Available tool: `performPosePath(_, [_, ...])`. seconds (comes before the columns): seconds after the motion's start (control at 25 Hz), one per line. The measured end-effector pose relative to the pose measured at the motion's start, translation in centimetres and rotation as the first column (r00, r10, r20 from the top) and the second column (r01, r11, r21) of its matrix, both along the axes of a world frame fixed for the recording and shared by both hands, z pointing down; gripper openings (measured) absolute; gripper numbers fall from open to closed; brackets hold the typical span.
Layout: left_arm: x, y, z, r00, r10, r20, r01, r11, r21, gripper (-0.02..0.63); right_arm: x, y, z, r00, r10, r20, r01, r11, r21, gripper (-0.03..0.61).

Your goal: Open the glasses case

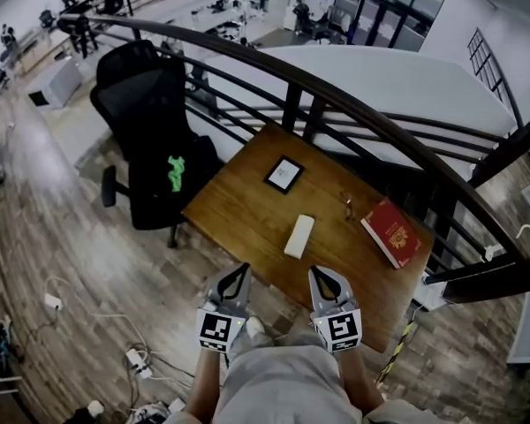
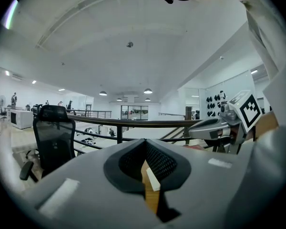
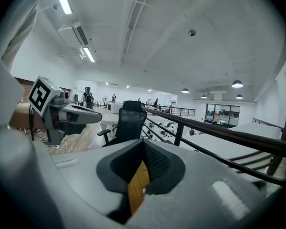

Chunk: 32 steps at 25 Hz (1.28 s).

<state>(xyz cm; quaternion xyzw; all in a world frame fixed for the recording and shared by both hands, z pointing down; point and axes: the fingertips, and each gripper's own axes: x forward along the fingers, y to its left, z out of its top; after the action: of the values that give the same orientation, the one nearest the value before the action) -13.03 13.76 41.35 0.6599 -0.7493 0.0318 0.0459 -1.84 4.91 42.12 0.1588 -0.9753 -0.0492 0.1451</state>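
Closest to the head camera is the person's pale grey clothing (image 1: 283, 387), and just beyond it the two tongs sit side by side over the near edge of a wooden table (image 1: 238, 210). The left gripper (image 1: 242, 272) and right gripper (image 1: 317, 274) both point toward the far side, each with its marker cube nearest the person.

Only the head view shows the whole tabletop. The white glasses case (image 1: 299, 235) lies flat near the middle, ahead of both tongs and apart from them, and it looks shut. A black-framed tablet (image 1: 283, 174) lies farther off. A red book (image 1: 391, 232) lies to the right, with a dark item beside it too small to identify.

The left gripper view shows just a strip of wood and a white sliver of the case (image 2: 152, 179) through the notch below its jaws, and the right gripper view shows only wood there. Each of these views catches the other tool at its edge, and they show the white ceiling with hanging lamps, which the head view lacks.

A curved dark railing (image 1: 336, 95) runs behind the table, a black office chair (image 1: 146, 122) stands to the left, and cables trail over the plank floor (image 1: 71, 254).

The left gripper (image 2: 145, 149) has its jaws together with nothing between the tips. The right gripper (image 3: 143, 151) is likewise closed and empty.
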Motion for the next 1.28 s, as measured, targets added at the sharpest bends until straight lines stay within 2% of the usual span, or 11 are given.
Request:
performPosePath(0.44, [-2.9,-4.8,3.0,0.995,0.097,-0.03,-0.098,0.995,-0.023,0.02,-2.4,-3.6,4.1,0.991,0.099,-0.088,-0.103,0.994,-0.038,0.003])
performPosePath(0.76, [-4.5,-9.7,6.7,0.988,0.15,-0.033,-0.153,0.982,-0.11,0.02,-4.3,-7.4,7.6,0.983,0.141,-0.114,-0.153,0.983,-0.101,0.003])
performPosePath(1.0, [-5.2,-13.1,10.3,0.979,0.195,-0.053,-0.202,0.954,-0.221,0.02,-5.4,-10.5,10.5,0.973,0.167,-0.158,-0.191,0.971,-0.146,0.003])
performPosePath(1.28, [-4.3,-16.1,14.2,0.959,0.267,-0.094,-0.283,0.903,-0.325,0.02,-5.5,-11.9,13.9,0.958,0.179,-0.223,-0.226,0.953,-0.204,0.005])
